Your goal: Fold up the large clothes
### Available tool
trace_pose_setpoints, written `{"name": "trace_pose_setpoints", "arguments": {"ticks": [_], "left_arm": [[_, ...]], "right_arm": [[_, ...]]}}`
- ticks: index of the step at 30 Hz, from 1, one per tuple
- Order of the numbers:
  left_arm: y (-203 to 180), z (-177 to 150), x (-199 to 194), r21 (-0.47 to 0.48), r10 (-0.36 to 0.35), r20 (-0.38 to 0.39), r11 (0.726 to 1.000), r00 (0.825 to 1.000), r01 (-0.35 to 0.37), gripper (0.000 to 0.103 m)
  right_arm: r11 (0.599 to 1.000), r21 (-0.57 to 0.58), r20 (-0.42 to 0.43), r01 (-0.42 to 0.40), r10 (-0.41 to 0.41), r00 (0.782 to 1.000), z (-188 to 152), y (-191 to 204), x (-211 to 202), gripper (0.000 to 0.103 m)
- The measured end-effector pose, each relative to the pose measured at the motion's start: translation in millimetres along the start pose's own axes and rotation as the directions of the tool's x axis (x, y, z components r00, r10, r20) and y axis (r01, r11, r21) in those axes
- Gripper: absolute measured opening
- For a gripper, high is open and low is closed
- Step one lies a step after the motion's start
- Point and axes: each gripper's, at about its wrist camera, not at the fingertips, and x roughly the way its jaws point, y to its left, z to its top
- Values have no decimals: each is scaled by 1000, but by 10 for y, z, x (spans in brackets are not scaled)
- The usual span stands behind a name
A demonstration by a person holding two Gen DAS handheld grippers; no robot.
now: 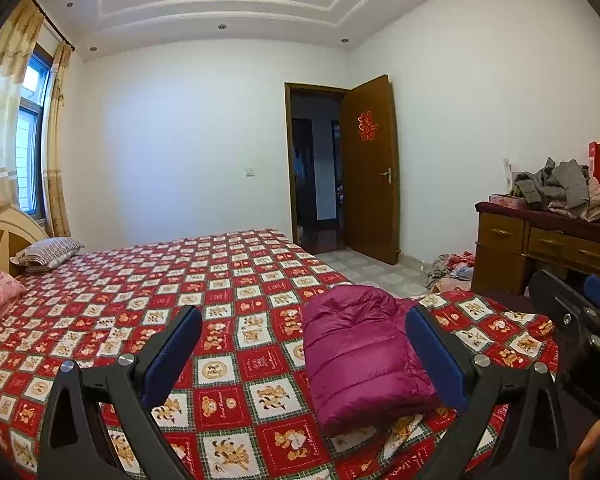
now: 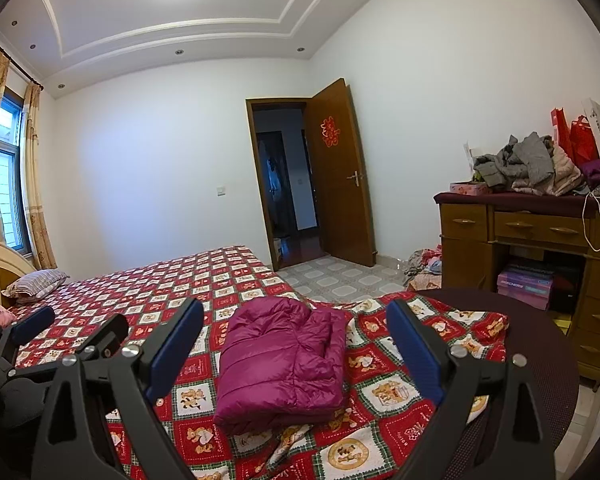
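A magenta puffer jacket lies folded into a compact bundle near the foot corner of the bed, on the red teddy-bear bedspread. It also shows in the right wrist view. My left gripper is open and empty, held above the bed just left of the jacket. My right gripper is open and empty, hovering in front of the jacket. The right gripper also shows at the right edge of the left wrist view, and the left gripper at the left edge of the right wrist view.
A wooden dresser at the right holds a pile of unfolded clothes and red bags. More clothes lie on the tiled floor. The brown door stands open. Pillows lie at the headboard.
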Motion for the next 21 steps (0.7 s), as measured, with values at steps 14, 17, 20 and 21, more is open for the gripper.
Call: {"name": "trace_pose_setpoints", "arguments": {"ticks": [14, 17, 20, 21], "left_arm": [[14, 69, -56, 18, 23, 50, 1000, 998, -24, 102], [23, 71, -17, 12, 21, 31, 1000, 999, -21, 102], [47, 67, 13, -6, 14, 14, 1000, 1000, -14, 102], [65, 70, 28, -14, 8, 6, 1000, 1000, -7, 102]], "right_arm": [[1000, -2, 12, 6, -6, 1000, 14, -5, -19, 95], [1000, -6, 17, 9, -9, 1000, 12, 8, -44, 96], [1000, -6, 17, 10, -10, 1000, 11, 19, -54, 97], [1000, -7, 15, 9, -9, 1000, 13, 22, -56, 97]]}}
